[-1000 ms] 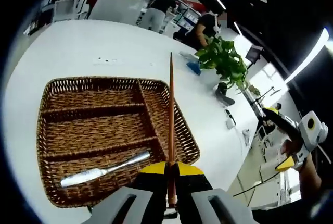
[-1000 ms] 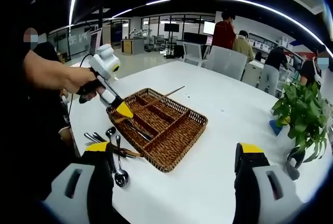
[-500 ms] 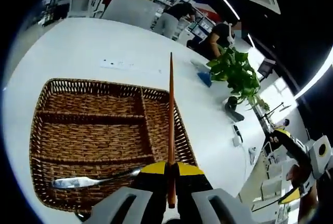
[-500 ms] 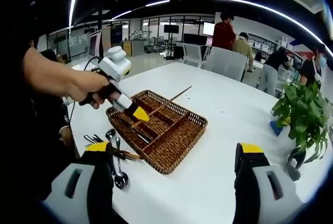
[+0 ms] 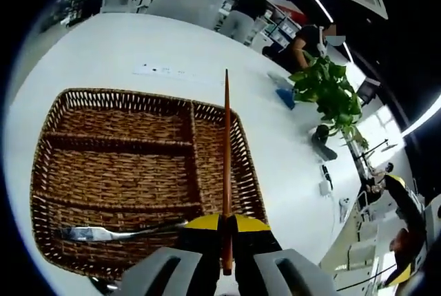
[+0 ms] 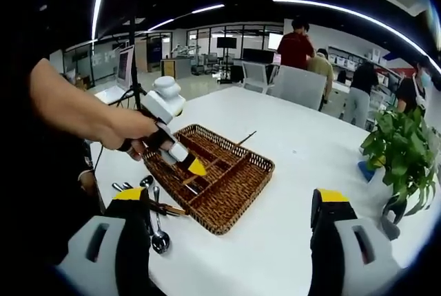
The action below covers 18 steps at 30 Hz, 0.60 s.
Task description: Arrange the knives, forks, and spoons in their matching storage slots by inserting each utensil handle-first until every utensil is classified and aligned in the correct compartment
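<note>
My left gripper is clamped on a slim wooden stick (it looks like a chopstick), jaws pinching its near end so the shaft runs straight out over the wicker basket. In the left gripper view the stick crosses the basket's narrow end compartment, its far tip reaching past the basket's far rim over the white table. A silver knife lies along the basket's nearest long compartment, just beside my jaws.

In the right gripper view my left gripper hangs above the basket, the stick slanting toward its far edge. My right gripper stands wide apart, holding nothing, well back from the basket. Spoons and other utensils lie on the table just beside the basket's near corner. A potted plant stands well apart from the basket.
</note>
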Each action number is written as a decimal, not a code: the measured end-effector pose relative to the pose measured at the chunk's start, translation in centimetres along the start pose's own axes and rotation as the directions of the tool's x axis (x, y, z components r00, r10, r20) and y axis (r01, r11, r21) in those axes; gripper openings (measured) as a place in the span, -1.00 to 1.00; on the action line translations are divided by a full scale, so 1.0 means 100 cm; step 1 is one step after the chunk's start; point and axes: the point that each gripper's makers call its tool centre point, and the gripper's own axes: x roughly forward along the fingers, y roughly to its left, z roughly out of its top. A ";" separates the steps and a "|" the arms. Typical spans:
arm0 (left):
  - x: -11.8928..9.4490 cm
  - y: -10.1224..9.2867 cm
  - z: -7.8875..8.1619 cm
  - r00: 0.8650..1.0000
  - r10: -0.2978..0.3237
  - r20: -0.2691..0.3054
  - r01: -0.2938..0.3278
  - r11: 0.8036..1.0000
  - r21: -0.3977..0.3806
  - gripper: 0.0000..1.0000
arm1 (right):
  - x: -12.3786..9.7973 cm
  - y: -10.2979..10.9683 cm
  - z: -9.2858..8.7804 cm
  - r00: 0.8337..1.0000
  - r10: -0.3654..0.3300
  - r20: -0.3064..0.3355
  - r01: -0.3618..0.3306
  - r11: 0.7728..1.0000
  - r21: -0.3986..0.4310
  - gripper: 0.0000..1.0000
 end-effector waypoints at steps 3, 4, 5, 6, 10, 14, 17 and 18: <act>0.006 -0.005 -0.002 1.000 -0.010 -0.001 0.010 0.999 -0.046 -0.93 | -0.001 -0.002 -0.003 1.000 -0.002 -0.004 0.002 1.000 0.003 0.98; 0.009 -0.005 -0.002 1.000 -0.007 -0.002 0.007 0.999 -0.047 -0.93 | -0.001 -0.002 -0.004 1.000 -0.001 -0.007 0.001 1.000 0.004 0.98; 0.012 -0.004 -0.003 1.000 0.000 -0.001 0.000 0.999 -0.051 -0.93 | -0.001 -0.002 -0.005 1.000 -0.002 -0.009 0.002 1.000 0.004 0.98; 0.015 -0.005 -0.003 1.000 0.000 -0.002 0.000 0.997 -0.072 -0.93 | -0.002 -0.003 -0.006 1.000 -0.002 -0.011 0.002 1.000 0.004 0.98; 0.024 -0.015 -0.002 1.000 -0.016 0.013 0.017 0.989 -0.147 -0.93 | -0.003 -0.003 -0.005 1.000 -0.001 -0.010 0.001 1.000 0.005 0.98; 0.037 -0.009 -0.011 1.000 0.008 -0.009 -0.009 0.987 -0.161 -0.93 | -0.005 -0.006 -0.004 1.000 -0.004 -0.004 0.004 1.000 0.014 0.98; 0.045 -0.006 -0.017 1.000 0.019 -0.021 -0.023 0.984 -0.175 -0.93 | -0.005 -0.007 -0.005 1.000 -0.005 -0.007 0.005 1.000 0.012 0.98; 0.047 -0.005 -0.019 0.999 0.023 -0.027 -0.028 0.984 -0.178 -0.93 | -0.006 -0.007 -0.005 1.000 -0.005 -0.008 0.005 1.000 0.012 0.98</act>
